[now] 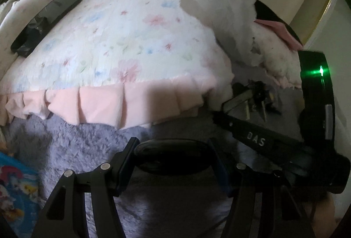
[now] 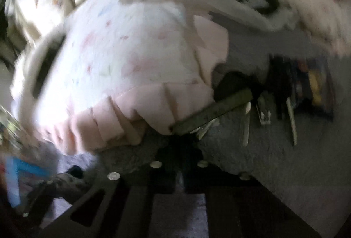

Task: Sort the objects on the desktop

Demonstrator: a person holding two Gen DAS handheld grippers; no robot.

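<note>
My left gripper (image 1: 175, 159) grips a dark oval object (image 1: 171, 155); my right gripper (image 2: 177, 148) is closed by the keys (image 2: 248, 110) at one o'clock. I should lift gently, checking they're caught.

White pillow (image 1: 105, 40) with pink, blue and green flower print, plain pale pink ruffle edge. Lavender-grey fuzzy blanket (image 1: 72, 141). Glossy black oval object (image 1: 169, 154). Black phone (image 1: 46, 22). Blue cartoon-printed box (image 1: 17, 192). Black right gripper (image 1: 245, 104), green light on its body. Silver-grey keys (image 2: 248, 121), dark fob.
</note>
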